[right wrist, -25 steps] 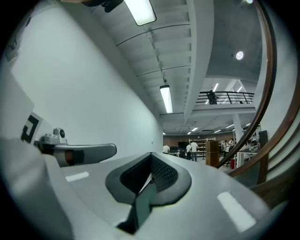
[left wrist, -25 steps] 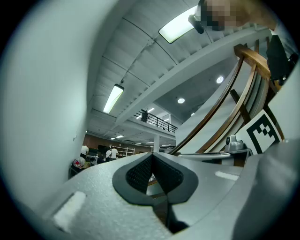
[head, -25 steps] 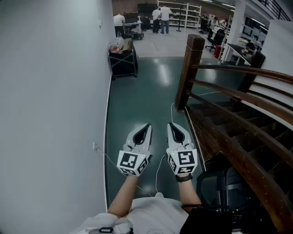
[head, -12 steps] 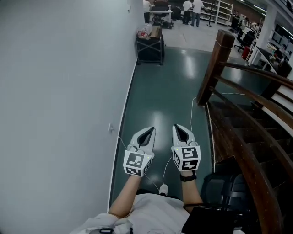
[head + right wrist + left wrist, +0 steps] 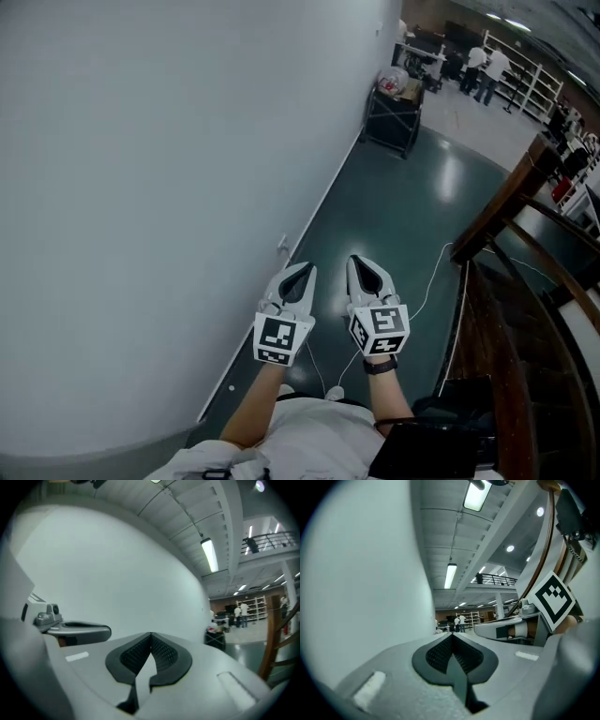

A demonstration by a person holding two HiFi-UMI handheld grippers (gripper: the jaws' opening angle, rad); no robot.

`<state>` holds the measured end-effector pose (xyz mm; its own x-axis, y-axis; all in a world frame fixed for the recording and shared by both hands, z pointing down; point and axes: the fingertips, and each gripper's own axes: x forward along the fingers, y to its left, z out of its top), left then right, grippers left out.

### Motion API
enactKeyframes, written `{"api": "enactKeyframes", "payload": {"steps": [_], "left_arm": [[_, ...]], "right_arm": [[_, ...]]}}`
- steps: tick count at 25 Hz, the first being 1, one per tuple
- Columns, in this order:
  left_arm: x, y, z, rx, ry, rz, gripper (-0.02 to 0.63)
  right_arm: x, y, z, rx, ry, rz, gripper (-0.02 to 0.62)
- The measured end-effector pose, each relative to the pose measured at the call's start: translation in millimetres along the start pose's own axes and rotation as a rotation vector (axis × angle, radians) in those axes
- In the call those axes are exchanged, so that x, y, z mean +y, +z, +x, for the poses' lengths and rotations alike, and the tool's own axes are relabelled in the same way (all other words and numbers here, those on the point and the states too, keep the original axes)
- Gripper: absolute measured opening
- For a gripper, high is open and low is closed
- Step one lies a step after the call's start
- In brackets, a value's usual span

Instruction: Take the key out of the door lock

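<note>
A pale, bare wall (image 5: 141, 187) fills the left and upper left. A glossy dark green floor (image 5: 394, 216) runs toward the upper right, where a dark cart (image 5: 392, 117) stands against the wall. A brown wooden stair railing (image 5: 511, 197) lines the right edge. Strip lights (image 5: 450, 575) glow overhead.

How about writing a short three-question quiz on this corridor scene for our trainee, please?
1. True or false: the white left gripper holds a key.
2. What stands beyond the white right gripper, on the side away from the left one? A. a door; B. a dark wooden stair railing; C. a sink.
3. Fill in: the black cart at the far end stands beside the plain white ____.

Key
1. False: its jaws are together with nothing between them.
2. B.
3. wall.
</note>
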<state>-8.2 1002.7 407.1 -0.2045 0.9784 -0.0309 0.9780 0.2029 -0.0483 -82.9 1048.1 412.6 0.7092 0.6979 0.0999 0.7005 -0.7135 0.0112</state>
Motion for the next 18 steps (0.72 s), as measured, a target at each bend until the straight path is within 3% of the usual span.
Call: {"api": "enactKeyframes", "payload": {"steps": [2, 4, 8, 14, 18], "left_arm": [[33, 1, -29, -0.023, 0.071, 0.007, 0.0], [68, 0, -68, -0.034, 0.173, 0.014, 0.0], [132, -2, -161, -0.004, 0.47, 0.01, 0.0], [184, -9, -279, 0.022, 0.858, 0.03, 0.0], [195, -17, -383, 0.032, 1.136, 0.023, 0.0]], "right_arm": [[49, 6, 20, -0.066, 0.112, 0.016, 0.002], [102, 5, 39, -0.071, 0.22, 0.01, 0.002], [223, 2, 66, -0.025, 0.522, -0.03, 0.002], [371, -2, 68, -0.034, 0.922, -0.072, 0.002], [479, -14, 33, -0.039, 1.202, -0.104, 0.002]]}}
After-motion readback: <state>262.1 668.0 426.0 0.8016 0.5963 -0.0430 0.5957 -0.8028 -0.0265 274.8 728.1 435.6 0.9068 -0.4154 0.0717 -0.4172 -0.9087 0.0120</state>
